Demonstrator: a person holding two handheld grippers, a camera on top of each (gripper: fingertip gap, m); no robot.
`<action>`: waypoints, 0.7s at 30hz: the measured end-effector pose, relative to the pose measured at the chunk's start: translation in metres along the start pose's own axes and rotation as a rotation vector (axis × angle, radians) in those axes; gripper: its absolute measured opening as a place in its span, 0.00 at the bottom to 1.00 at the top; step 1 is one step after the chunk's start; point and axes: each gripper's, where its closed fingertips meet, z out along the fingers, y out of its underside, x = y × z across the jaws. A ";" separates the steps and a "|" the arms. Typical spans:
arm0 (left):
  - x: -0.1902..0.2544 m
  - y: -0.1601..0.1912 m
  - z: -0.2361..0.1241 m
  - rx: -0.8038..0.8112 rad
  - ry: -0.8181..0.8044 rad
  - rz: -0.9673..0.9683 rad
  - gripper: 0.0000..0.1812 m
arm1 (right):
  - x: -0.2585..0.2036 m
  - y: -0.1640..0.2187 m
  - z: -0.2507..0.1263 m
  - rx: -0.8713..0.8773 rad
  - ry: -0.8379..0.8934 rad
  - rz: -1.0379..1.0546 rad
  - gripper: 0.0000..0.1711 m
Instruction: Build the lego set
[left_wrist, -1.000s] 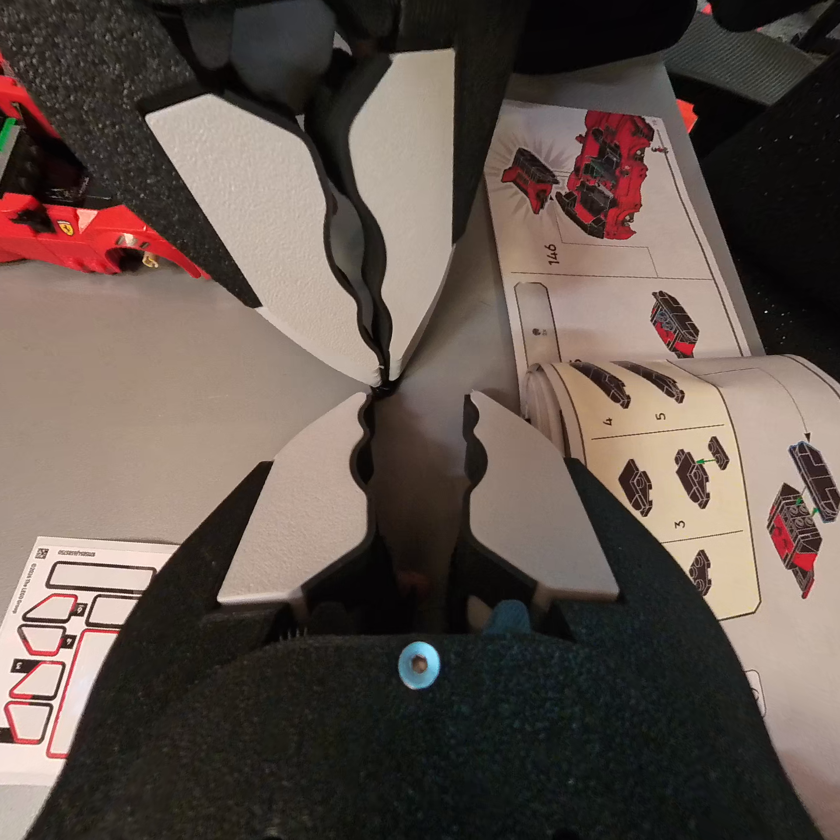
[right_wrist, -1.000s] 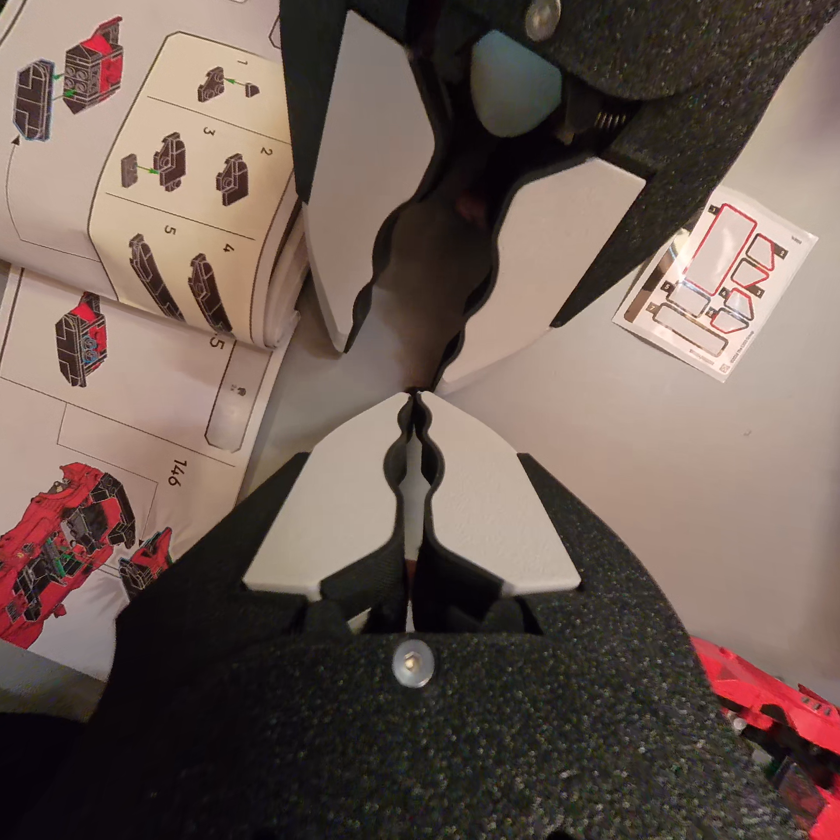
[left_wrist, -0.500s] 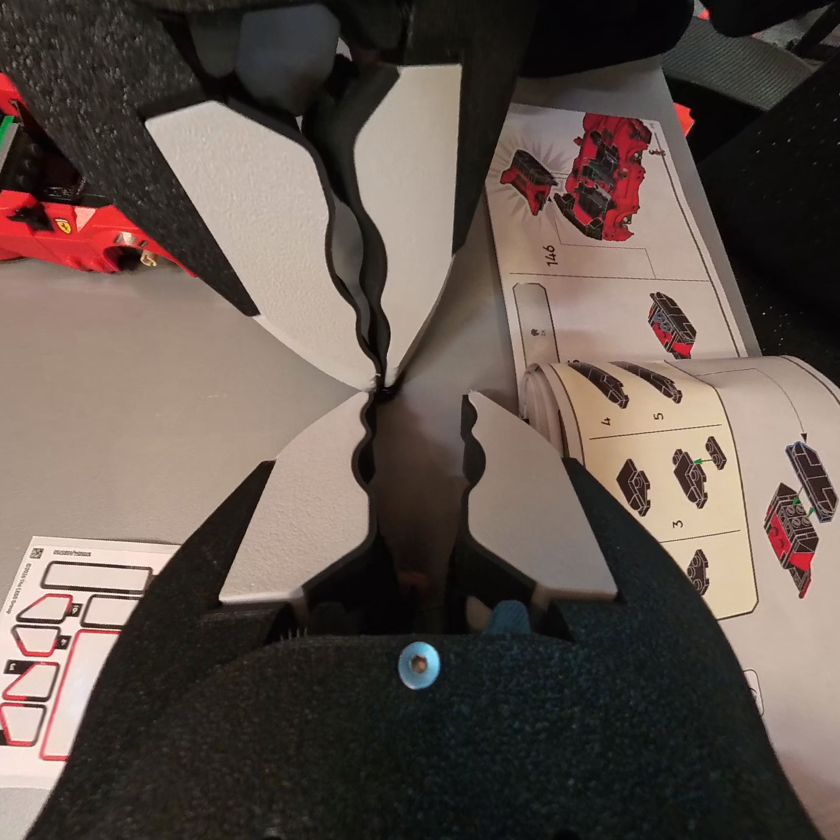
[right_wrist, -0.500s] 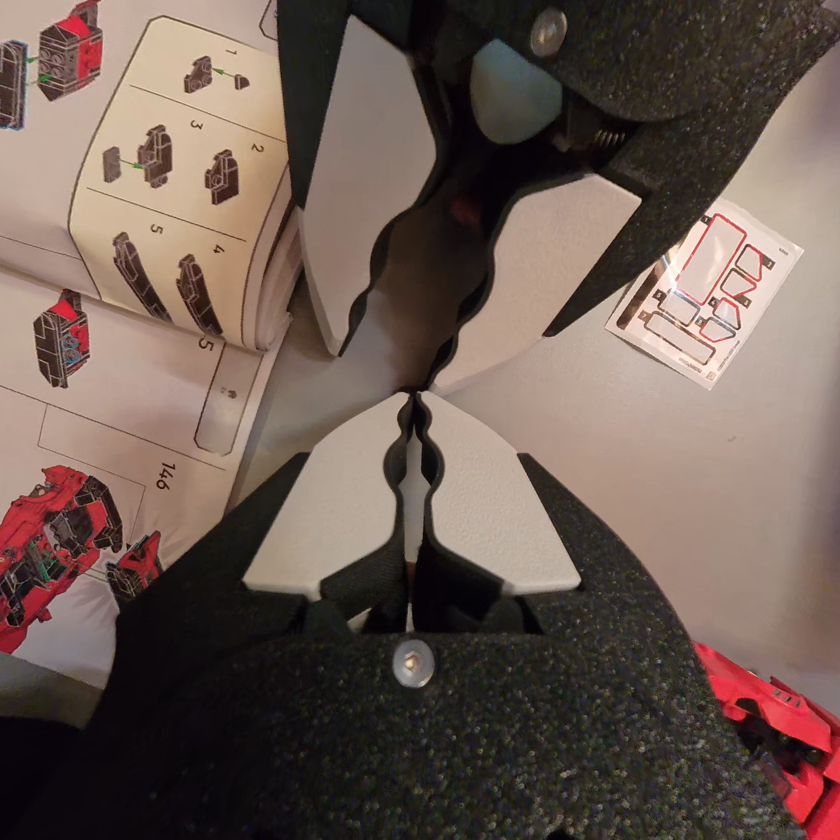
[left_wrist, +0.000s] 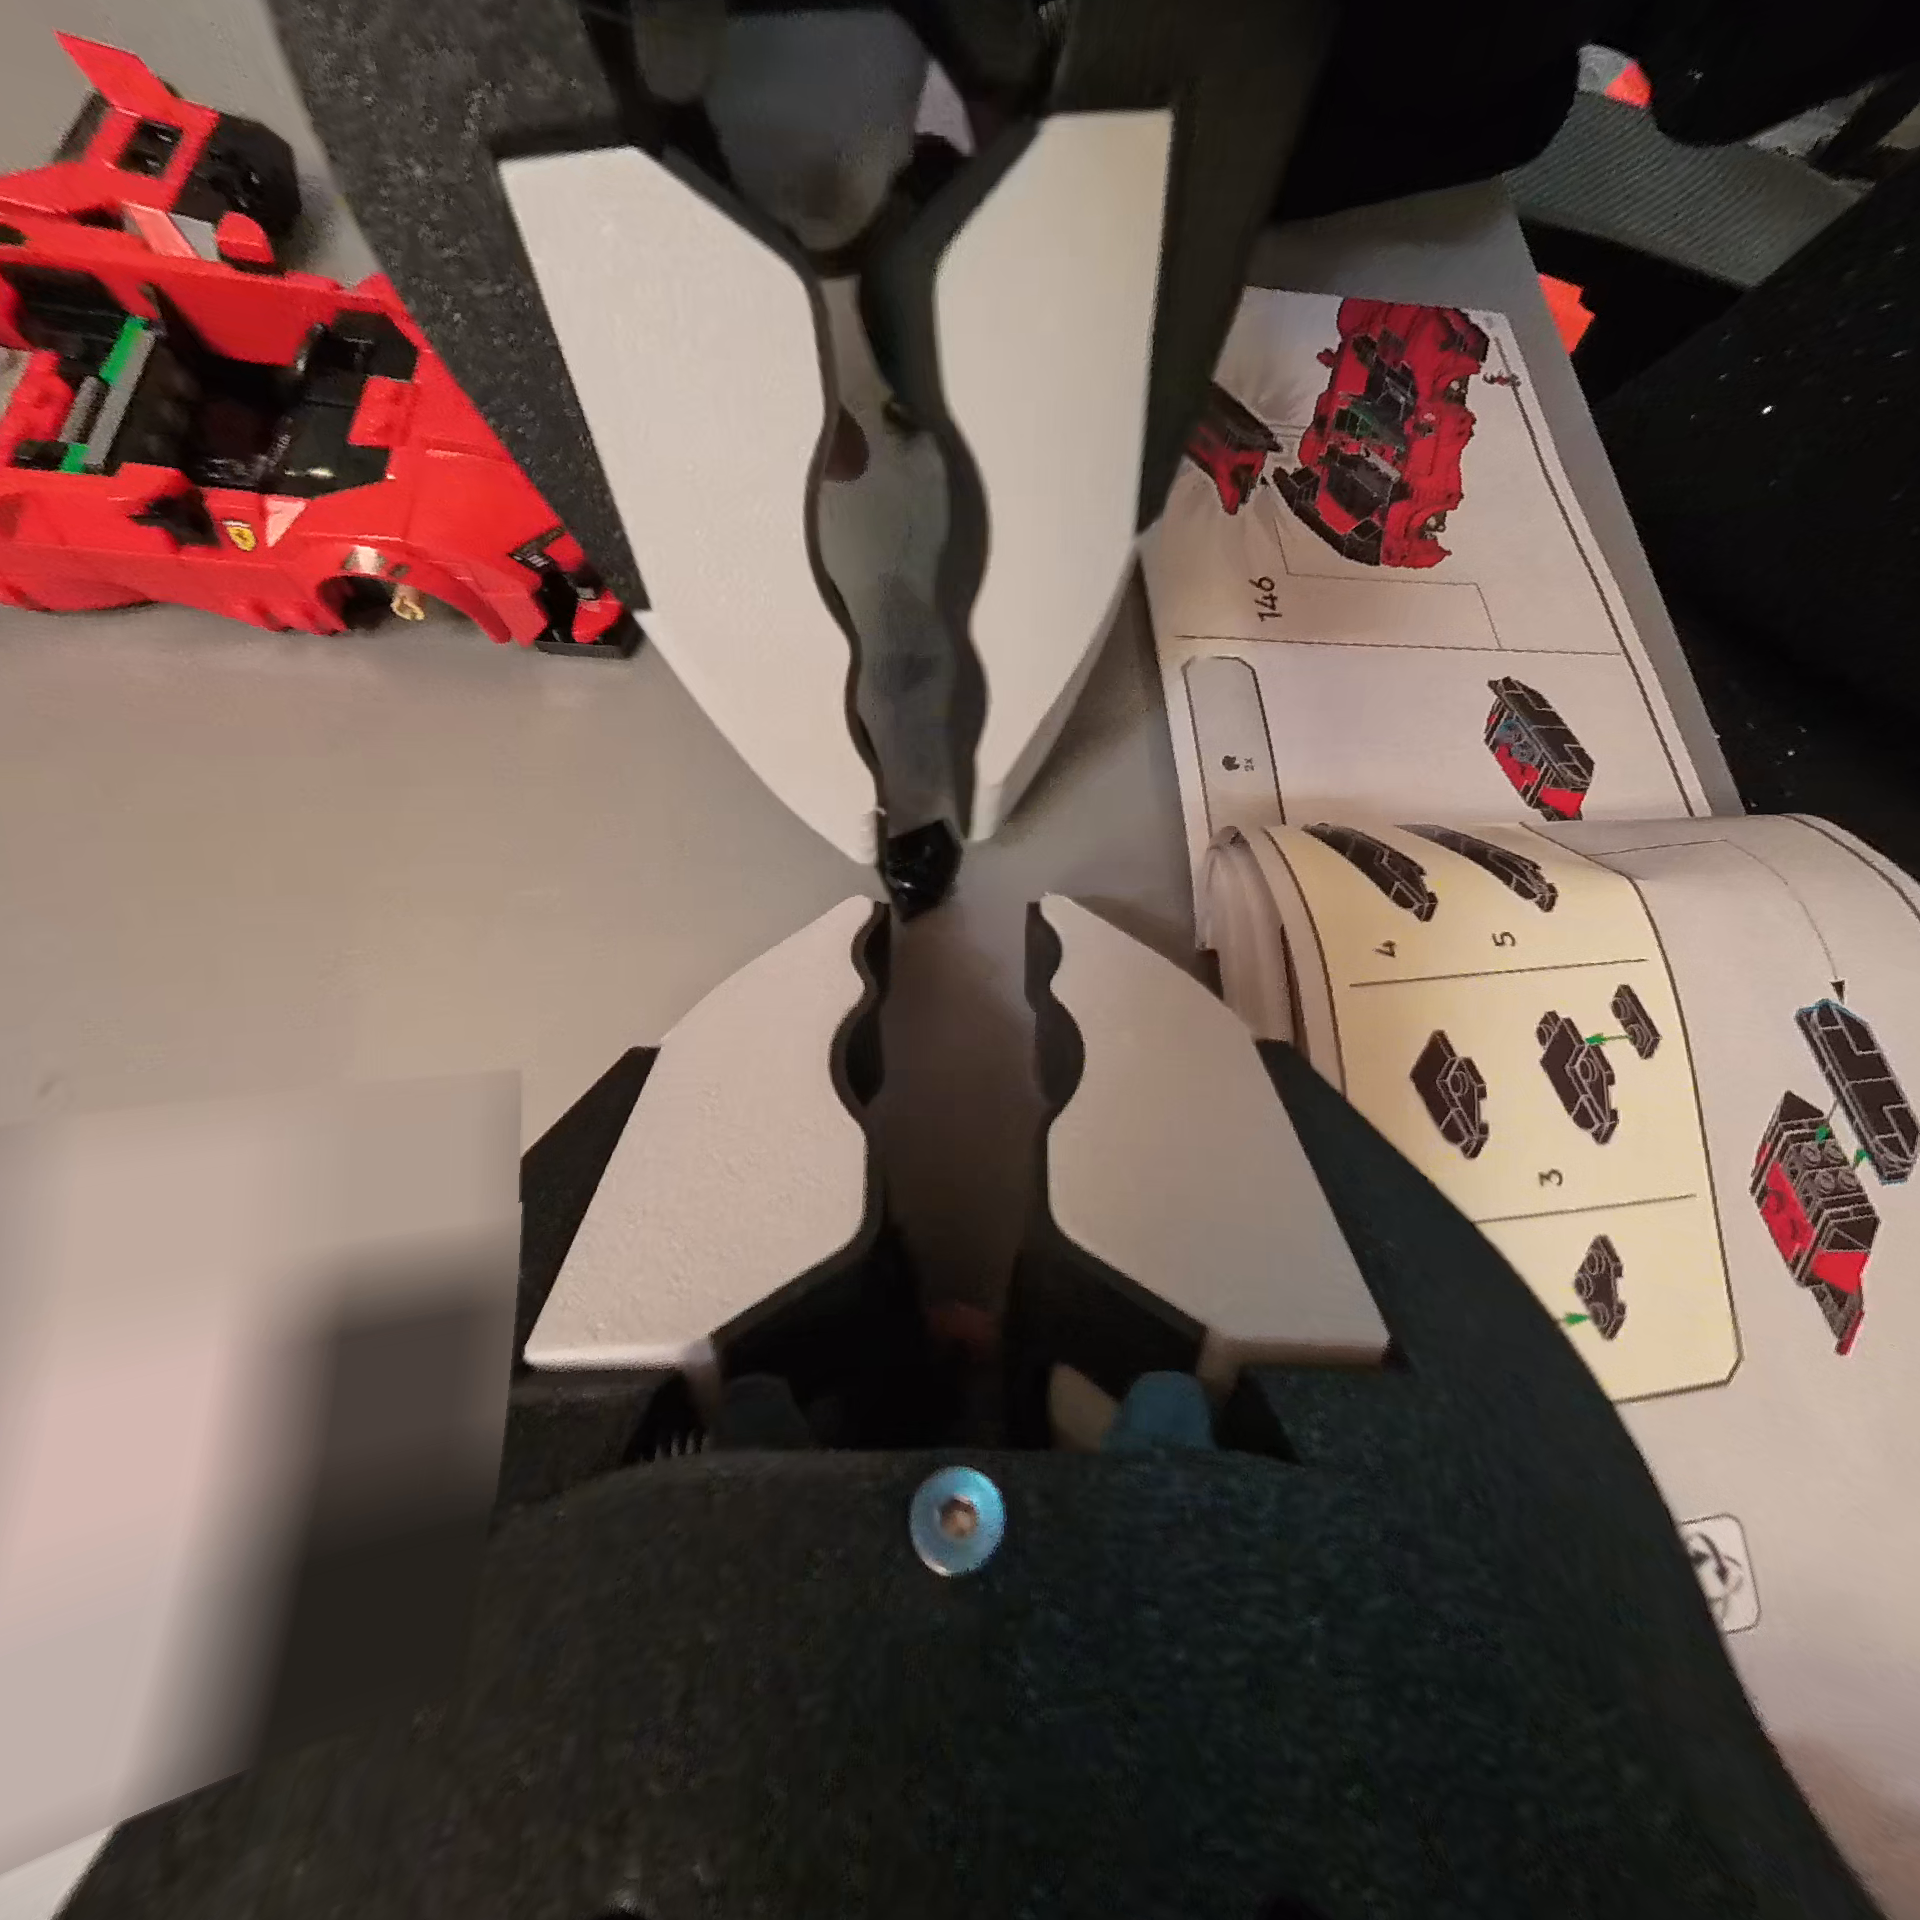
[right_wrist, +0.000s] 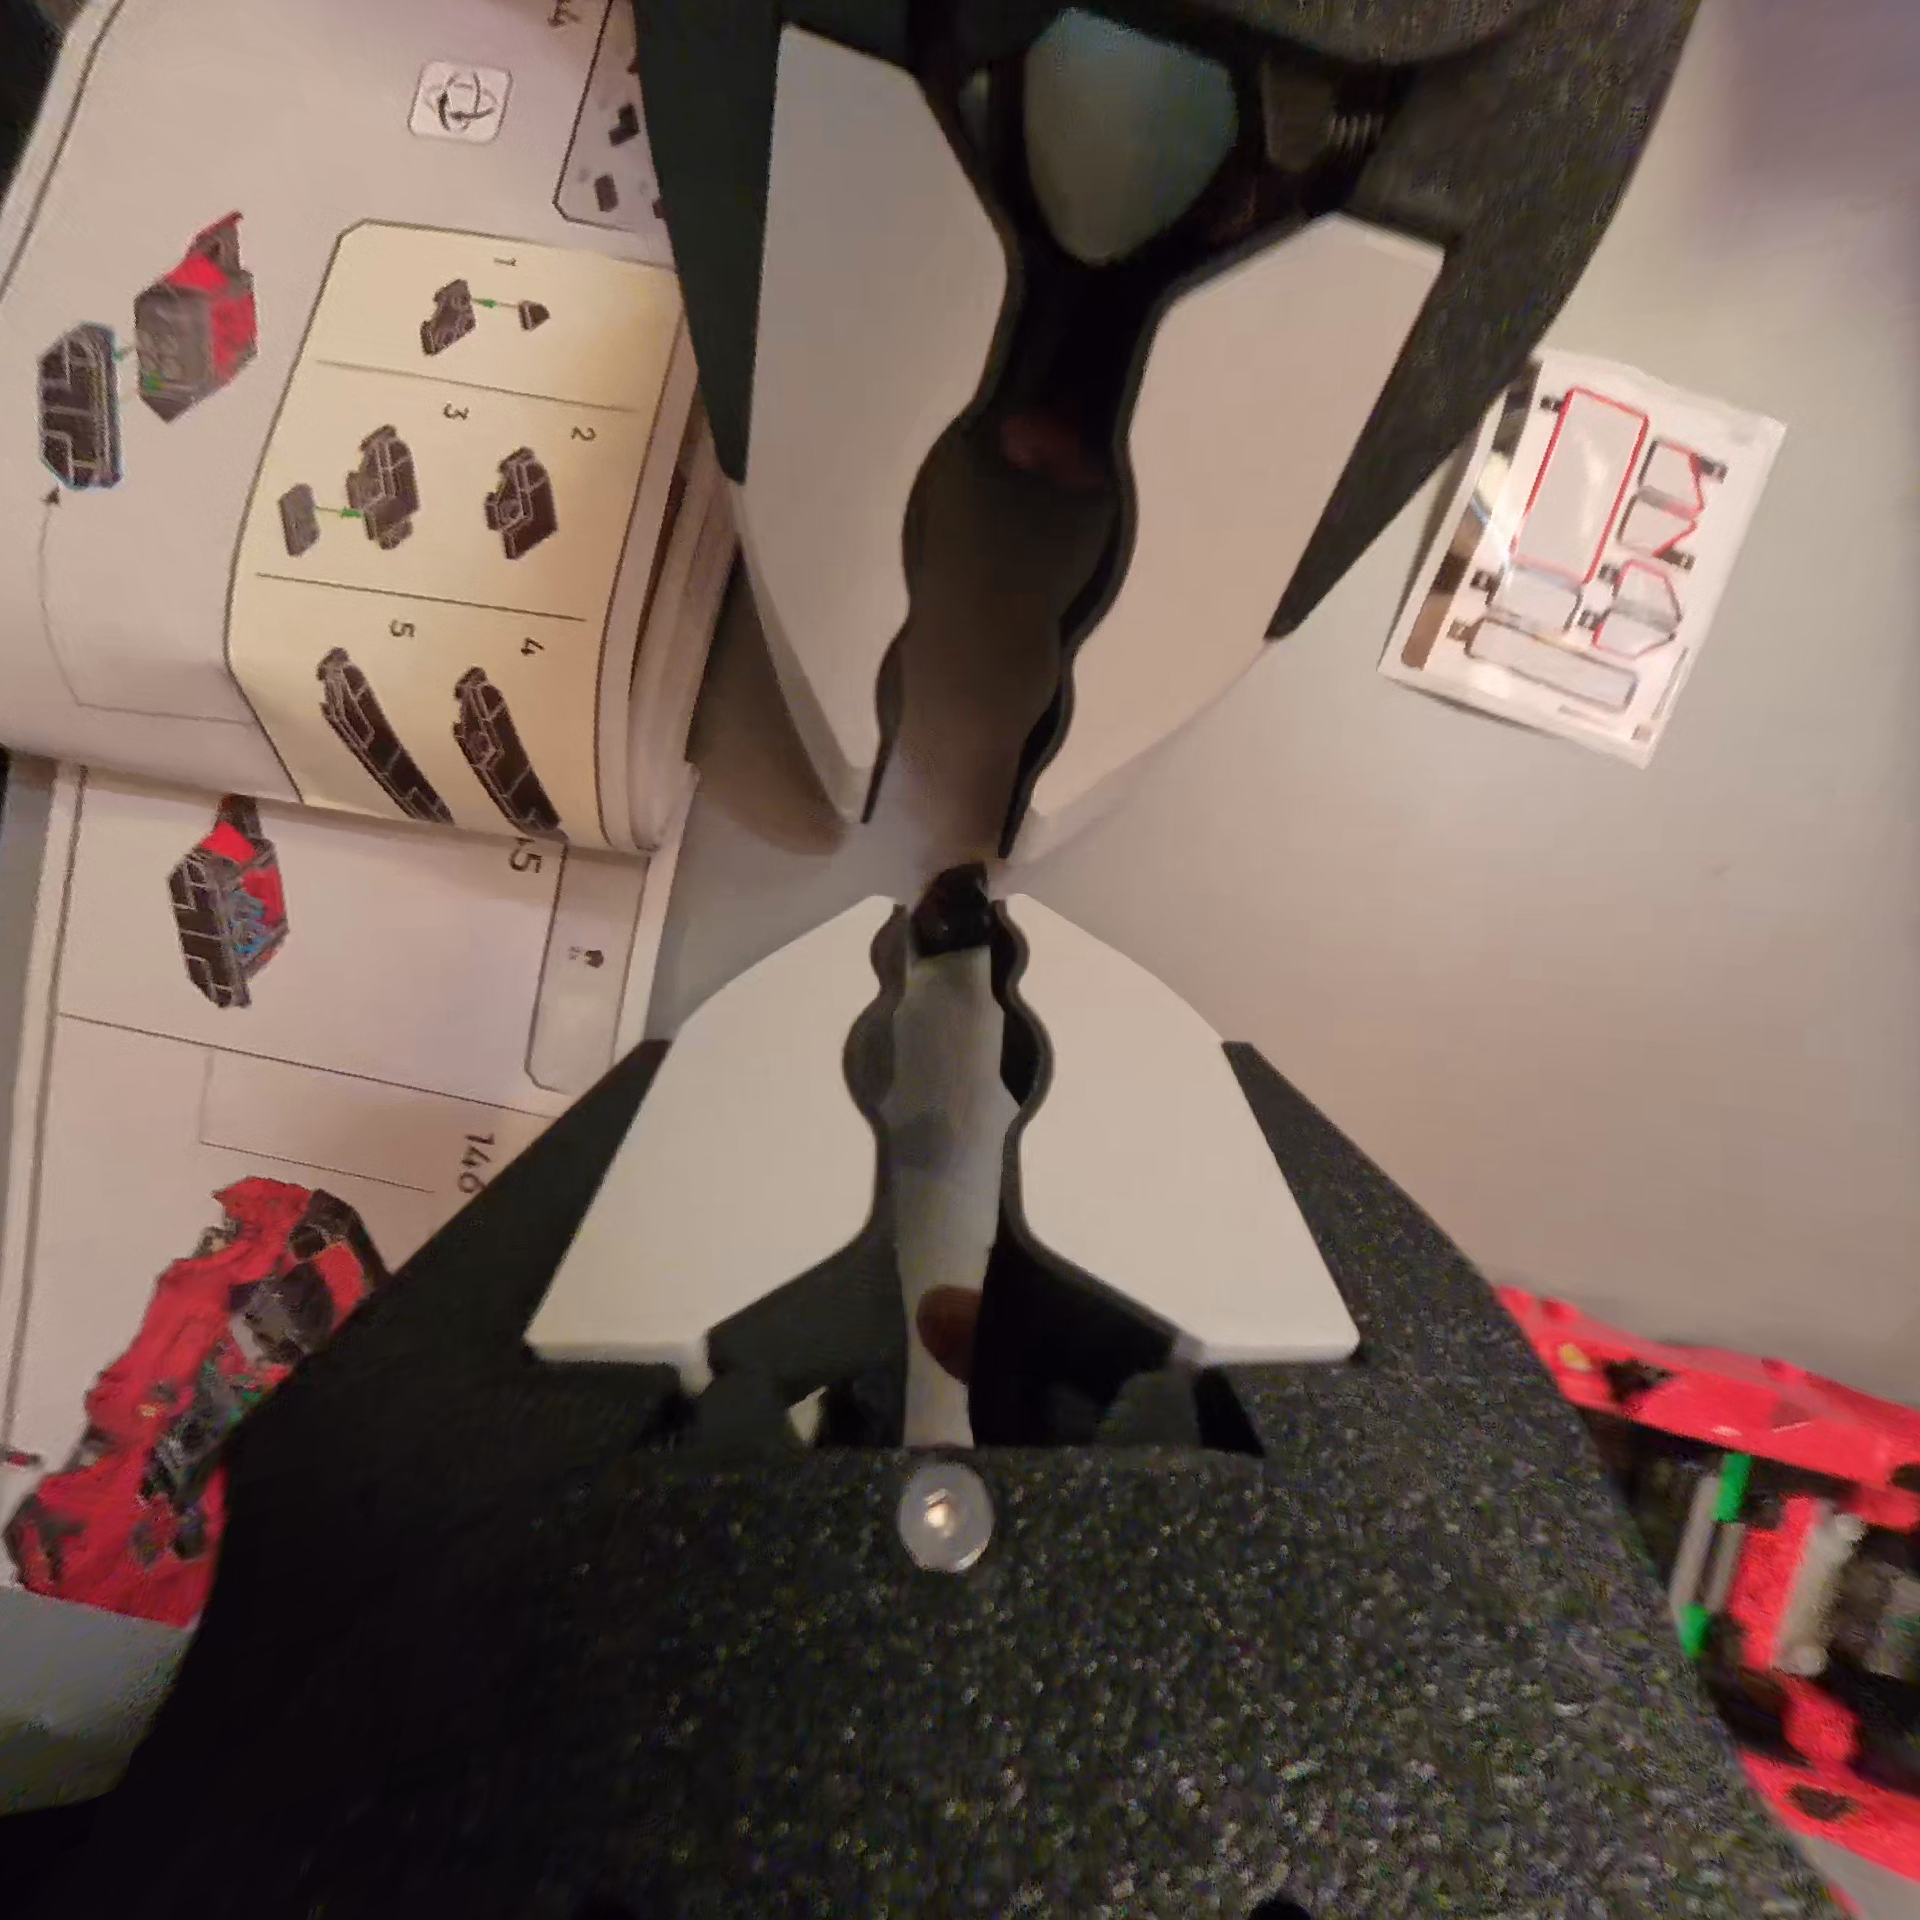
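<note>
Lego piece (right_wrist: 951, 914), small and black, sat mid-frame, too blurred to tell its shape, pinched at the tips of right gripper (right_wrist: 948, 923); left gripper (left_wrist: 958, 914) faced it tip to tip, fingers parted, holding nothing. Red lego car (left_wrist: 223, 416) cut off upper left, instruction booklet (left_wrist: 1538, 1039) right

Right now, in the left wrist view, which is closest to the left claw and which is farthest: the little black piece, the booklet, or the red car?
1. Black piece: at the left claw tips, in the right claw.
2. Booklet: beside it, right.
3. Red car: far upper left.
</note>
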 end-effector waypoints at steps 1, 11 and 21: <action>-0.001 0.000 -0.001 0.002 -0.003 0.002 0.12 | -0.002 0.002 0.001 0.003 -0.001 0.023 0.09; -0.003 -0.002 -0.002 0.003 -0.023 0.018 0.05 | 0.000 0.011 0.005 0.029 0.113 0.134 0.15; -0.003 -0.020 0.000 0.084 -0.081 0.110 0.00 | 0.003 0.007 0.007 0.063 0.138 0.097 0.11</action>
